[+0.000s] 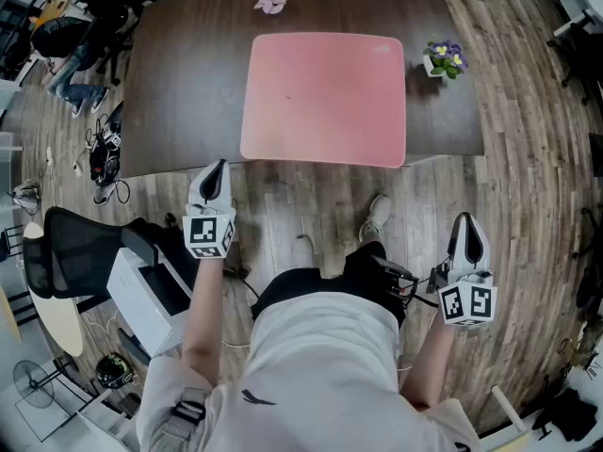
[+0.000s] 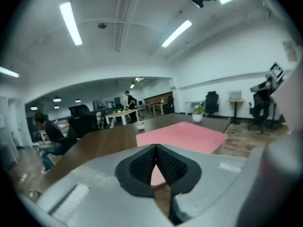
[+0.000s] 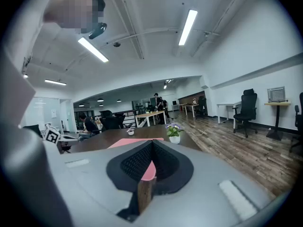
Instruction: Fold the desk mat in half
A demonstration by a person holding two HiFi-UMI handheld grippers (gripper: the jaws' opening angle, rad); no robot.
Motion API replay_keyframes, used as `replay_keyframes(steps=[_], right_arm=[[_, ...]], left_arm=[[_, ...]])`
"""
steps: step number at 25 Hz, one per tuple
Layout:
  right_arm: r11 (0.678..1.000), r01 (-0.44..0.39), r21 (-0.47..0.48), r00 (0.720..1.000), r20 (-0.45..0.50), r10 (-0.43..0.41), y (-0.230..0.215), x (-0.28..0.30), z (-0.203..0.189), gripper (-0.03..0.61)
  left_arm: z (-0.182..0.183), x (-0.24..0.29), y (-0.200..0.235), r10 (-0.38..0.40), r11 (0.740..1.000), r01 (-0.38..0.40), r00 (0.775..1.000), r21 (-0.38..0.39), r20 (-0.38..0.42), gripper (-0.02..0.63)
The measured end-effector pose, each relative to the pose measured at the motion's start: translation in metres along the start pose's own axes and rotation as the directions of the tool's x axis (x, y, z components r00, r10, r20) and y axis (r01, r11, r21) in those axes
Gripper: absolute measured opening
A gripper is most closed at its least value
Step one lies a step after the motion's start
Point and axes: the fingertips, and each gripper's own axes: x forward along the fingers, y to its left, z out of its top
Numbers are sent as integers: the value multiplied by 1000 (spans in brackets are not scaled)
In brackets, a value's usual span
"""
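Note:
The pink desk mat (image 1: 325, 97) lies flat and unfolded on the dark brown table (image 1: 179, 83), its near edge along the table's front edge. Both grippers hover over the wooden floor, short of the table. My left gripper (image 1: 219, 166) is shut and empty, pointing at the mat's near left corner. My right gripper (image 1: 465, 221) is shut and empty, lower and to the right of the mat. In the left gripper view the jaws (image 2: 155, 149) meet, with the mat (image 2: 184, 136) ahead. In the right gripper view the closed jaws (image 3: 150, 148) point towards the mat (image 3: 135, 143).
A small pot of purple flowers (image 1: 445, 59) stands on the table right of the mat, and a pink crumpled thing (image 1: 271, 2) lies beyond it. A black office chair (image 1: 75, 252), a white box (image 1: 151, 295) and floor cables (image 1: 104, 153) are at left.

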Motion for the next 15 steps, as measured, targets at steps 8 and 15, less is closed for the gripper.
replay_keyframes(steps=[8,15], right_arm=[[997,-13,-71,1000,13,14,97,-38,-7,-2],[993,-67,-97,997,33,70,110,-36,8,-2]], left_arm=[[-43,-128,-82,-151,967,154,988,-203,30,5],[-4,-142,-56,-53,963,92,986,-254,156,5]])
